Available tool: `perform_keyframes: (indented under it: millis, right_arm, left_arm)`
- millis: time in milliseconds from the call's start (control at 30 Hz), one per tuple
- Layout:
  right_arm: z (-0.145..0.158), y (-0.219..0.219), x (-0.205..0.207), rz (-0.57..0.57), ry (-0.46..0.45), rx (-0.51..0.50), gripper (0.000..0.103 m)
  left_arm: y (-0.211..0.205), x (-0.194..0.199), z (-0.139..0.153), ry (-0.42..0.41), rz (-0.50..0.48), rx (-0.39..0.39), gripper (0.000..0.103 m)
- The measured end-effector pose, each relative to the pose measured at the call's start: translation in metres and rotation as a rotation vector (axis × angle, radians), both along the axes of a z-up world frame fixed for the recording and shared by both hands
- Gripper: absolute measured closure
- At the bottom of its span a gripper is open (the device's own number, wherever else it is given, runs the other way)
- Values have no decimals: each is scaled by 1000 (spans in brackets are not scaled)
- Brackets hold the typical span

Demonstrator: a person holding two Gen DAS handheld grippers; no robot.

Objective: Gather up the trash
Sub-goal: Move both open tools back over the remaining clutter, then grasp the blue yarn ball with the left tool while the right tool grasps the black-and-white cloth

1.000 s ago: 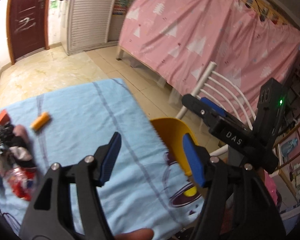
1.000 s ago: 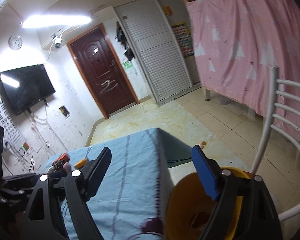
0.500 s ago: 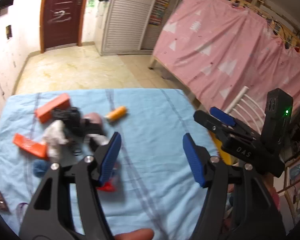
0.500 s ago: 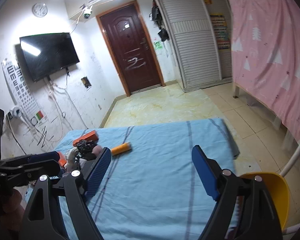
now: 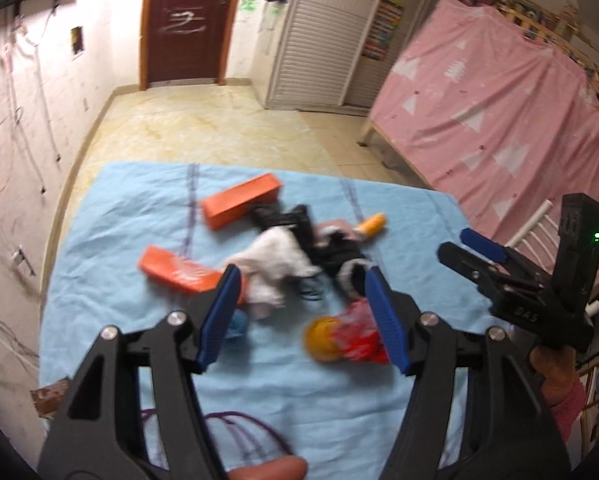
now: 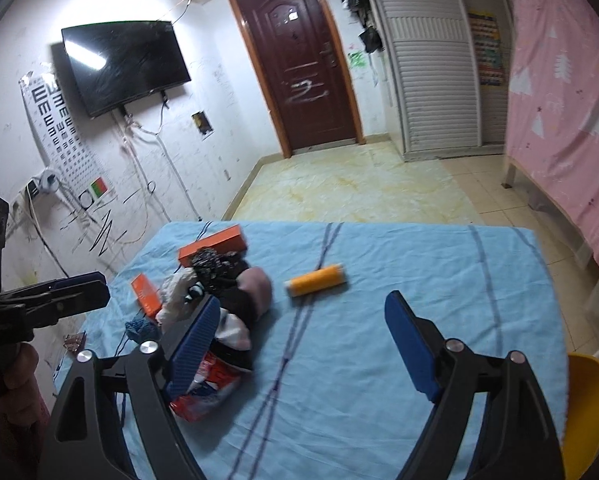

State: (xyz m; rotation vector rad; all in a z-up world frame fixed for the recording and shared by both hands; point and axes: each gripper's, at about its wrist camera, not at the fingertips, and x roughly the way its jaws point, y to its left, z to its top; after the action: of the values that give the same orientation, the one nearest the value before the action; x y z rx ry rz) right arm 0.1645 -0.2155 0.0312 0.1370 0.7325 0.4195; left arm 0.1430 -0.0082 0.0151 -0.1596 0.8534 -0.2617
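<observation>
Left claw (image 5: 301, 312): jaws parted about halfway, nothing between the pads; it hangs above the near side of the pile.
Right claw (image 6: 303, 344): jaws wide and opening further, empty; it points toward the tube, with its left pad over the pile's edge.
Pile (image 5: 299, 264): white and black rags heaped mid-cloth, touching the two boxes.
Wrapper (image 5: 355, 334): red, crumpled, with a yellow round bit beside it, nearest the left claw; its long axis runs roughly across the left view.
Boxes: far box (image 5: 241, 200) lies long axis slanting up to the right in the left view; near box (image 5: 175, 270) slants the other way, down to the right.
Tube (image 6: 317, 280): orange, lying flat and apart from the pile, long axis nearly across the right view, pale cap toward the pile.
Bin (image 6: 585, 400): yellow, off the cloth's right edge; contents not visible here.
Cloth (image 6: 439, 264): blue, covering the table.
Progress: judged unfinished; every visible piece still lies on the cloth, nothing is held, so picking and dropping into the bin remain.
</observation>
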Motion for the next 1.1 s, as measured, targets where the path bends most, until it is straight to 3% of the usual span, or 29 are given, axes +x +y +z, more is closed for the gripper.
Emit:
perform_keyframes:
  millis: [300, 600, 633, 700, 867, 933, 1000, 1067, 1100]
  right_arm:
    - [-16, 41, 14, 66, 48, -46, 19]
    - [-26, 72, 22, 126, 78, -108, 19]
    - [-26, 76, 23, 130, 80, -110, 19]
    - [-28, 82, 25, 141, 86, -118, 19]
    - [-33, 93, 33, 150, 112, -124, 19]
    - [-35, 92, 35, 148, 121, -122, 25]
    - [-40, 90, 37, 146, 144, -107, 52]
    - [-44, 88, 39, 144, 160, -102, 65]
    - [-46, 87, 40, 149, 170, -90, 67]
  left_arm:
    - [28, 6, -36, 79, 28, 18, 42]
    - [12, 5, -59, 107, -53, 78, 42]
    - [12, 6, -60, 109, -51, 79, 44]
    - [12, 7, -62, 102, -38, 100, 57]
    - [14, 6, -63, 94, -28, 119, 69]
    - [16, 8, -65, 96, -17, 119, 75]
    - [19, 10, -67, 99, -13, 105, 76]
    - [20, 10, -67, 98, -13, 98, 76]
    - [20, 11, -67, 96, -12, 99, 76]
